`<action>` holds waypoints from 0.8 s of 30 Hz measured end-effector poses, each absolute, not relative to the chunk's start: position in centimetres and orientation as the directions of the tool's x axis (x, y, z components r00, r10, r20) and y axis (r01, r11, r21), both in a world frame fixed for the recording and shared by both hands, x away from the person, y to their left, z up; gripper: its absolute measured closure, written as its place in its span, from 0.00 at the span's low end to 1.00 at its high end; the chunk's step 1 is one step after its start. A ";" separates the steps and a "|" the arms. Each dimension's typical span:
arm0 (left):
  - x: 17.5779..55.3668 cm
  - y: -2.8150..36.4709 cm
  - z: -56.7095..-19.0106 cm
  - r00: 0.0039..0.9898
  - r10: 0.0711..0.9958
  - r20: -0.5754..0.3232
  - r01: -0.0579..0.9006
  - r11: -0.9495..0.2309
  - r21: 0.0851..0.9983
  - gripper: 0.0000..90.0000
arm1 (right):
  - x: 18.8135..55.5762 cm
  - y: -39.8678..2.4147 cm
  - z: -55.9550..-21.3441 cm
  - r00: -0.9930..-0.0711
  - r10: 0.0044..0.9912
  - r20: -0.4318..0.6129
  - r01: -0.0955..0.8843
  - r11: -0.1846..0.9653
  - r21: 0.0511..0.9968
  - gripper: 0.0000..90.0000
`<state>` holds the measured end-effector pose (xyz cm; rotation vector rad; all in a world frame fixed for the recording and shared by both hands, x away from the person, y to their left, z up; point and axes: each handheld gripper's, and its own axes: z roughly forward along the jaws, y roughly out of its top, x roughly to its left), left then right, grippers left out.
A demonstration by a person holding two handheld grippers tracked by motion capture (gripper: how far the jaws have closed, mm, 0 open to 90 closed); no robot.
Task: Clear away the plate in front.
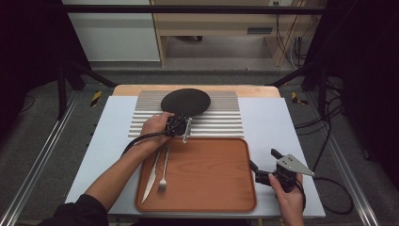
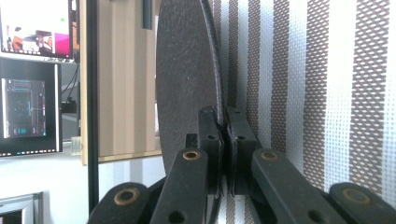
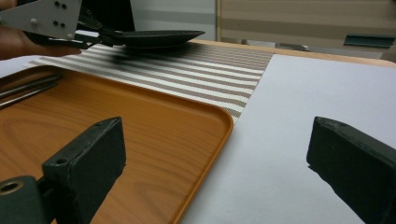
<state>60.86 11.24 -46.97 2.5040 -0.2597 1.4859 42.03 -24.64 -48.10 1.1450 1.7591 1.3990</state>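
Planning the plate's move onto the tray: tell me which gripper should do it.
Left. The left gripper is already shut on the rim of the black plate, lifted off the striped mat. The right gripper waits open beside the tray, holding nothing.

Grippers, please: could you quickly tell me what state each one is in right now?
Left gripper: closed on the rim of the black plate.
Right gripper: open, holding nothing, beside the wooden tray.
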 end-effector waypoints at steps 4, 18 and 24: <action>60.4 11.6 -46.5 0.461 -0.035 0.887 -0.264 -0.959 0.100 0.96 | 42.1 -24.7 -48.1 -0.439 0.897 0.055 0.253 0.065 0.965 0.05; 57.0 12.3 -44.3 0.400 -0.025 0.916 -0.314 -0.943 0.111 0.96 | 42.0 -24.9 -48.0 -0.436 0.898 0.057 0.248 0.059 0.967 0.05; 55.0 12.4 -43.5 0.383 -0.018 0.924 -0.348 -0.929 0.127 0.96 | 41.9 -25.0 -47.9 -0.434 0.899 0.059 0.248 0.057 0.967 0.05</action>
